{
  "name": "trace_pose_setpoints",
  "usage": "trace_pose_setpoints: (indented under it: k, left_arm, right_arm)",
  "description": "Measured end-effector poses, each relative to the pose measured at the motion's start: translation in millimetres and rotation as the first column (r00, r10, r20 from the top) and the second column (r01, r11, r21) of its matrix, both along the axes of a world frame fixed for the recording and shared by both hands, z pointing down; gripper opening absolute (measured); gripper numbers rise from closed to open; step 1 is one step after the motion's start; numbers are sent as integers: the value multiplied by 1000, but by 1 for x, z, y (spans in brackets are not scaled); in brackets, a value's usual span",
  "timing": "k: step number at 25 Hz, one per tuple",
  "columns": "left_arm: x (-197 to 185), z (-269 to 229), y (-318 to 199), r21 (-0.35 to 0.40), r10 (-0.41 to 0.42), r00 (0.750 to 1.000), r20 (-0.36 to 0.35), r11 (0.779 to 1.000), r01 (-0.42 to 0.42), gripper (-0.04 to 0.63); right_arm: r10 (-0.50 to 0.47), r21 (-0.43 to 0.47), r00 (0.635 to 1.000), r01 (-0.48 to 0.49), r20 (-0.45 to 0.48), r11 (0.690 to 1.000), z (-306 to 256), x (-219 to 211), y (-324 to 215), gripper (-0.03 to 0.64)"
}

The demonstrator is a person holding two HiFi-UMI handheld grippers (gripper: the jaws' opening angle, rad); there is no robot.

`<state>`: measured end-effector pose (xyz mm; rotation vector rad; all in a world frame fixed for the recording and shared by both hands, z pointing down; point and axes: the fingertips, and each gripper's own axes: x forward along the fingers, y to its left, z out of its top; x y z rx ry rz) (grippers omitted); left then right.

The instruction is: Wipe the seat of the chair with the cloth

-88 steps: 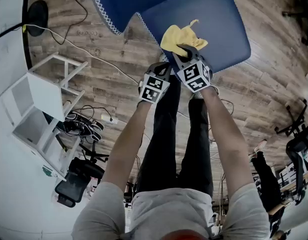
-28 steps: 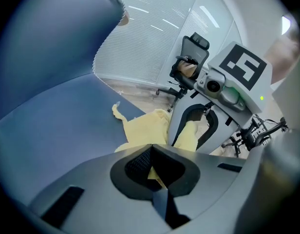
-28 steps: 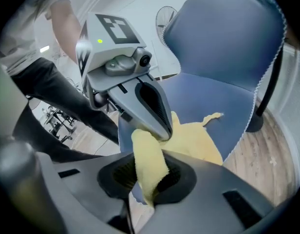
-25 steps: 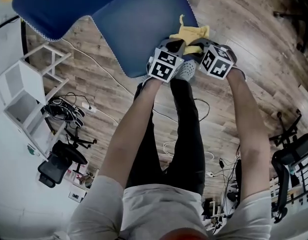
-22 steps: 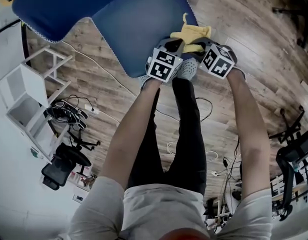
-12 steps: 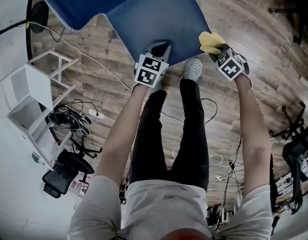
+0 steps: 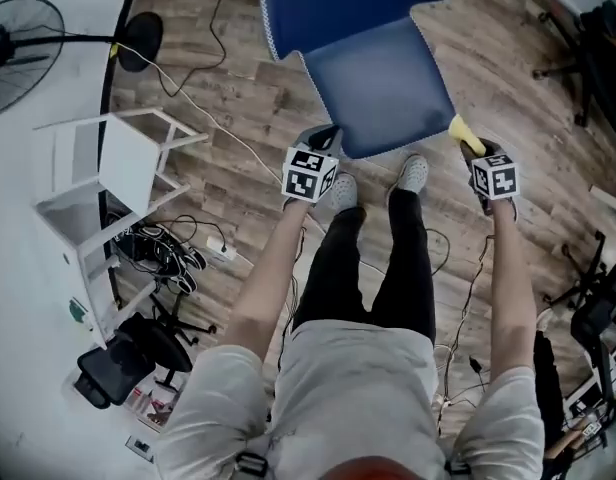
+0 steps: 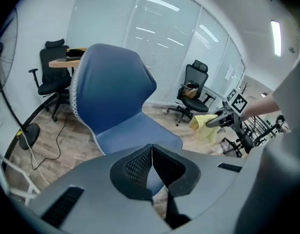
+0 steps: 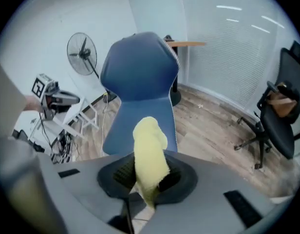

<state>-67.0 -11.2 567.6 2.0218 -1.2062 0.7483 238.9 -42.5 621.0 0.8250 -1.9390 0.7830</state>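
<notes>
Cloth [image 9: 149, 155], pinched in right tool [image 7: 478, 156] and held off seat [image 7: 383, 88], left tool [image 7: 323, 143] closed empty: may be dropped if the thin grip slips.

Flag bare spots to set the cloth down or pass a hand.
The whole chair seat is bare, as is the floor right of it, ahead of the right hand-held gripper holding the cloth. Crowded: cables by the white shelf.

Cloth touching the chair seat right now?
Apart. Left gripper view: the cloth, held by the right claw, hangs beside the seat with floor between.
</notes>
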Motion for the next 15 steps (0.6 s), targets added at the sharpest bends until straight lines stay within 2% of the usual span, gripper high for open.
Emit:
trace_pose_setpoints:
  k: [3,6,11,15]
  left_arm:
    - [-24,-41,24,2,-49,998,-41,999,50,28]
    - [-39,-78,51,-6,-87,992,-94,996,86,28]
    - [-52,-124,93,-2,-113,987,-110,994,114,28]
    - [-69,-156,92,35,-151,980,-127,987,157,28]
  right_arm:
    - [170,19,980,-173,107,985,-51,-33,13,75]
    - [264,6,951,-269,161,963,-88,-71,23,75]
    - [357,26,895,-377,267,926,-146,-122,56,75]
    - [337,107,892,-383,300,918,-187,-164,70,75]
